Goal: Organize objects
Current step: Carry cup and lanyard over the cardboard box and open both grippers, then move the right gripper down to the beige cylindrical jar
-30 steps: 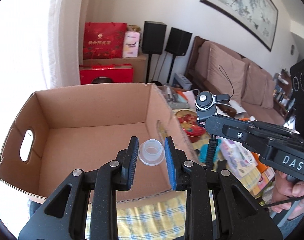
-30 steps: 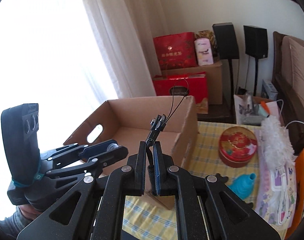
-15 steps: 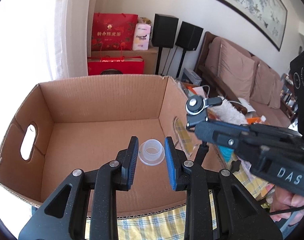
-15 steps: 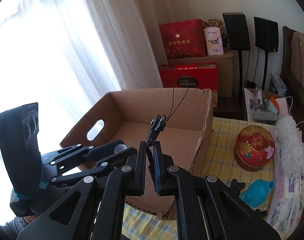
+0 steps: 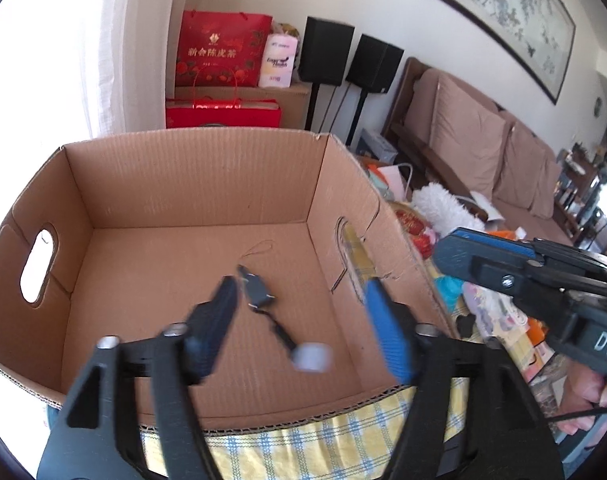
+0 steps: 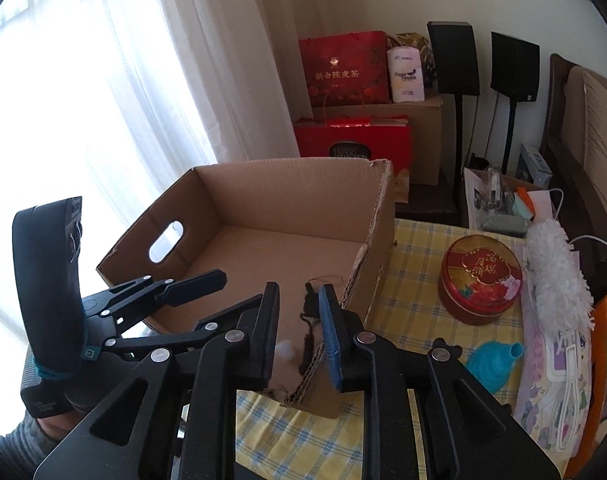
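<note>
An open cardboard box (image 5: 191,184) (image 6: 287,196) stands on the yellow checked cloth. On its floor lie a small black gadget on a thin cord (image 5: 259,296) (image 6: 308,314) and a clear plastic cap (image 5: 312,357) (image 6: 284,350), the cap blurred. My left gripper (image 5: 303,320) (image 6: 219,300) hovers over the box's near side with its jaws opening wide; nothing is between the pads. My right gripper (image 6: 299,322) (image 5: 455,246) hangs over the box's right wall, jaws opening a little. The gadget shows through the gap but lies below, untouched by the pads.
Right of the box on the checked cloth (image 6: 415,280) sit a round red tin (image 6: 481,280), a teal funnel (image 6: 495,364) and a white duster (image 6: 555,276). Red gift bags (image 5: 223,56), two black speakers (image 5: 329,50) and a sofa (image 5: 483,140) stand behind.
Both grippers have opened. The left let go of the clear cap and the right let go of the black gadget; both things now lie in the box.
</note>
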Demonstrator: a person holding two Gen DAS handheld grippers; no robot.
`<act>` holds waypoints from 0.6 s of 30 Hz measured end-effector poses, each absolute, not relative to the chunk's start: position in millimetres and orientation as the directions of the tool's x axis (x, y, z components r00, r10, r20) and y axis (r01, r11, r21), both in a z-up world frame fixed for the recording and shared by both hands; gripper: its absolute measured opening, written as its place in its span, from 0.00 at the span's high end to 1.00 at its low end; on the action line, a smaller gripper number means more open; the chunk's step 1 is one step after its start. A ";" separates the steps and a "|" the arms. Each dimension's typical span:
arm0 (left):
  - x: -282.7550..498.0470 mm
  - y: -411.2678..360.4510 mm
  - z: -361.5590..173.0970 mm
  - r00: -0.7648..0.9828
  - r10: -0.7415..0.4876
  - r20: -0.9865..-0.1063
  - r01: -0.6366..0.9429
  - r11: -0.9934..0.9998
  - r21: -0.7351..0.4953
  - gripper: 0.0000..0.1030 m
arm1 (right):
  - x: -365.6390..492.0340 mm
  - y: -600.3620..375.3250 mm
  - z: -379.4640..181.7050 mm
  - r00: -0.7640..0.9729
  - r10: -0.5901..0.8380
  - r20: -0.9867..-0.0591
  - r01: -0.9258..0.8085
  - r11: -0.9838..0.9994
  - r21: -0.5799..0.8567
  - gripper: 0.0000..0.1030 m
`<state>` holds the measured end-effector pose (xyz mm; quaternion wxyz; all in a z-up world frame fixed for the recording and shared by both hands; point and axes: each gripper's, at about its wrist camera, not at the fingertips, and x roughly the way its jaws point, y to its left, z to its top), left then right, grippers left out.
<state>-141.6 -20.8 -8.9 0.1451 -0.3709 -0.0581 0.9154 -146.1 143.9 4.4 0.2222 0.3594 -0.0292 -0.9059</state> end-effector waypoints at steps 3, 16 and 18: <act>-136.5 -22.8 -2.7 -0.703 0.313 -0.638 -0.224 -0.950 -0.220 0.20 | -140.8 156.1 11.1 -0.663 -0.415 -0.622 0.364 -0.906 0.216 0.67; -119.2 -18.2 23.2 -0.778 0.250 -0.577 -0.192 -0.968 -0.160 0.00 | -116.2 207.2 14.8 -0.746 -0.282 -0.603 0.253 -0.958 0.135 0.20; -117.7 -16.9 25.9 -0.782 0.256 -0.568 -0.197 -0.966 -0.165 0.00 | -112.7 211.2 12.7 -0.756 -0.250 -0.605 0.232 -0.966 0.110 0.18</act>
